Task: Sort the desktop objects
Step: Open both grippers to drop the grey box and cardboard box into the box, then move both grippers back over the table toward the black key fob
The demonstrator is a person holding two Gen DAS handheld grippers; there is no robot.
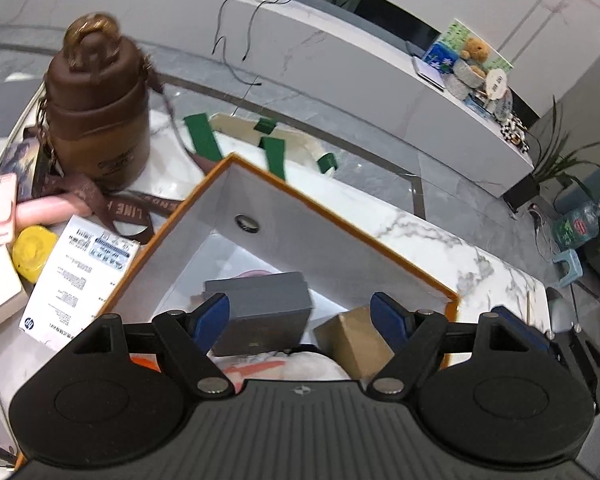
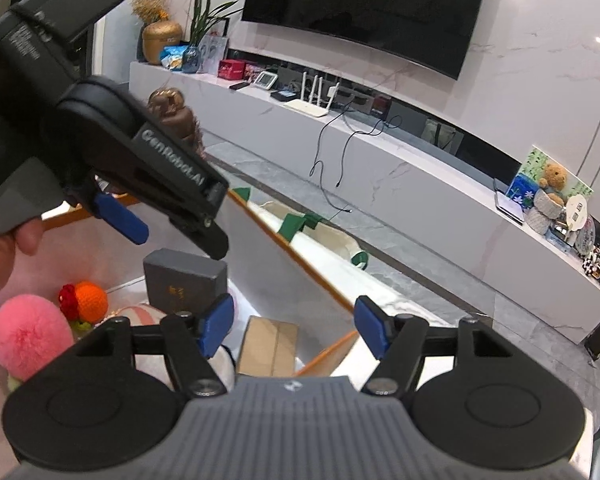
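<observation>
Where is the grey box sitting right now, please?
The grey box lies inside the orange-edged storage box, left of the cardboard box; the right wrist view shows it beside the orange knitted ball.

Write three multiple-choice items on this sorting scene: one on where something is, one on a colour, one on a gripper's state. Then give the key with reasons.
1. Where is the grey box?
A. inside the orange-rimmed box
B. on the floor
C. on top of the brown bottle

2. What colour is the fluffy pompom in the box?
A. blue
B. pink
C. green

3. How is the right gripper?
A. shut on the grey box
B. shut on the cardboard box
C. open, holding nothing

Key: 1 A, the grey box lies between the box's walls in both views. 2 B, the right wrist view shows it pink beside an orange knitted ball. 3 C, its blue pads stand apart with nothing pressed between them.
</observation>
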